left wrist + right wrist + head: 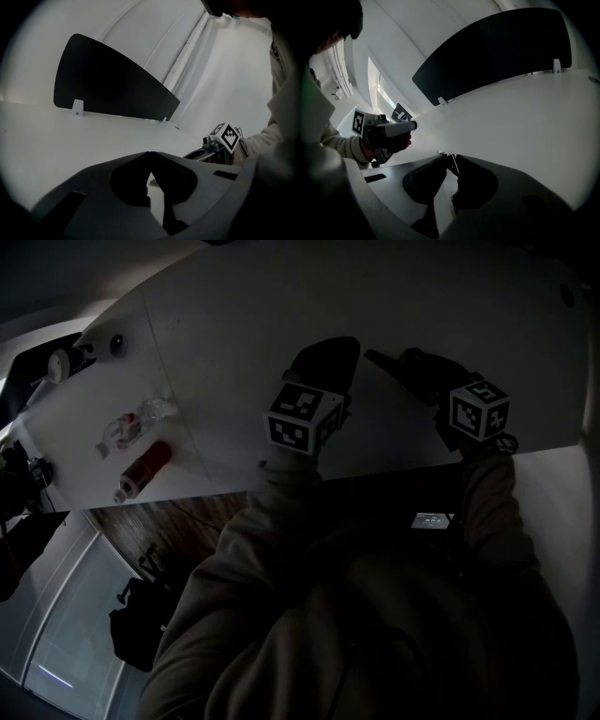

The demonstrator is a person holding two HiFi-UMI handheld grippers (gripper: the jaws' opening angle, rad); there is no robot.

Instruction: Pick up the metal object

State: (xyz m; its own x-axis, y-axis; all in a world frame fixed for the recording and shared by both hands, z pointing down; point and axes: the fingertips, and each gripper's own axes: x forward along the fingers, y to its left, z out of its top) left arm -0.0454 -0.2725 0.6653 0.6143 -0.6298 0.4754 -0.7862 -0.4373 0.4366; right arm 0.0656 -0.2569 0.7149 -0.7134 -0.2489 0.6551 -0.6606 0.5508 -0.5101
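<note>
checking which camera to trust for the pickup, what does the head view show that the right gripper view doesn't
Only the head view: a red cylinder and a clear-wrapped packet lying on the table toward that view's left, plus the wooden floor below.
Only the right gripper view: a thin shiny metal piece pinched at the right gripper's jaw tips, and a dark panel standing along the table's far edge.
Both: the white table and the left gripper with its marker cube.

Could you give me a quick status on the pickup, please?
Left gripper shut, empty. Right gripper shut on thin metal object. Red cylinder far off left, not in the way.
</note>
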